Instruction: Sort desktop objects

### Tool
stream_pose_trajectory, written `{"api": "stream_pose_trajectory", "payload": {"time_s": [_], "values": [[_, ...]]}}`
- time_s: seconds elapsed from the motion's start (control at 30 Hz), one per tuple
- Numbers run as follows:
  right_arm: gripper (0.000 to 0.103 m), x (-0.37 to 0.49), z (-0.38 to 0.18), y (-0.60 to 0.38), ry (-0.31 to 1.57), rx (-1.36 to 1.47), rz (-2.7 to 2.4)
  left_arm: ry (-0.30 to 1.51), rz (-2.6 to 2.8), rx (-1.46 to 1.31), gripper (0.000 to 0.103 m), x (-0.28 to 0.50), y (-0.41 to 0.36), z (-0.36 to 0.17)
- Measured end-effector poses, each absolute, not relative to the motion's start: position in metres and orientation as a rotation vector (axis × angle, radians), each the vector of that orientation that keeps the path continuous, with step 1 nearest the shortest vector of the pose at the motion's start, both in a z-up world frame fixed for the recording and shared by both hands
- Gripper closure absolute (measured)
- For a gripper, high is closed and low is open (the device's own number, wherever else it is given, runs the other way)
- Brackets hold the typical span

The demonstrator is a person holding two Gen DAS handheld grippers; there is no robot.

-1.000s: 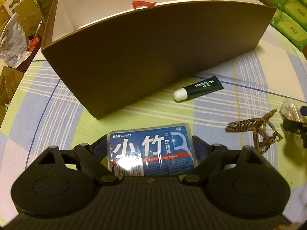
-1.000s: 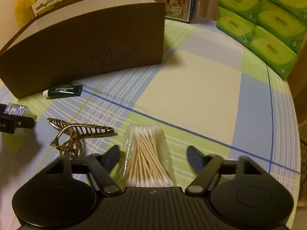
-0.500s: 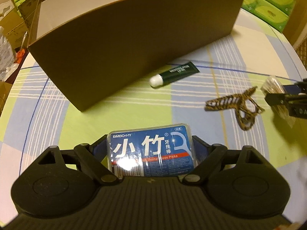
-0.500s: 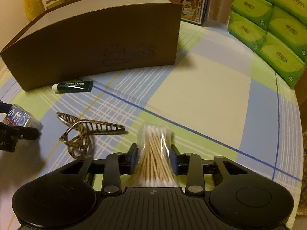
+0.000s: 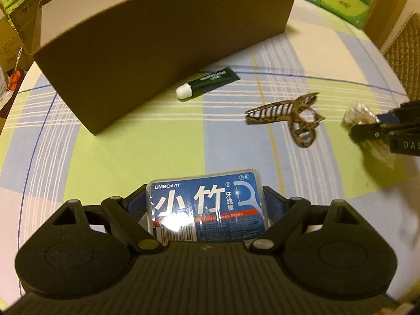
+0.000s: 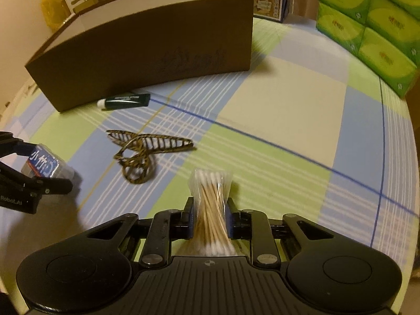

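Both loaded — left hand-held gripper [image 5: 206,202] clamps the floss box [image 5: 207,207]; right hand-held gripper [image 6: 210,216] pinches the cotton swabs [image 6: 211,204]; tube [image 6: 123,100] and hair clip [image 6: 143,152] wait on the counter [image 6: 288,110] beside the brown box [image 6: 147,50].

My left gripper [image 5: 206,204] is matte black plastic: ribbed centre housing, two round side discs, silver pivot screws, blue finger pads. My right gripper [image 6: 210,216] matches, bearing a small compass mark.

The right claw [image 6: 210,219], wide open around the swab bag [image 6: 211,210] a second ago, has closed and now pinches it at the middle. The left claw [image 5: 206,204], gripping the floss box [image 5: 207,206], has drawn back from the brown box [image 5: 162,39], whose white inside has dropped out of its view.
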State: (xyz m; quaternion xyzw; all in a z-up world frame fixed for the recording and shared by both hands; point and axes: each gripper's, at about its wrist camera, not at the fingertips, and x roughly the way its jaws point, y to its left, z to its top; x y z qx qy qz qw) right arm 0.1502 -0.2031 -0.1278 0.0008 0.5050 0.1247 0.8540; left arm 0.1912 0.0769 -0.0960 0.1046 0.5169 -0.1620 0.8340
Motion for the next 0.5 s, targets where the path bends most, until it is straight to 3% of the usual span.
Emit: {"api": "stream_pose_trajectory", "payload": {"time_s": [0.5], "values": [[0.084, 0.180, -0.054, -0.184, 0.956, 0.005, 0.424, 0.907, -0.445, 0.270, 0.017, 0.205, 0.083, -0.002]]}}
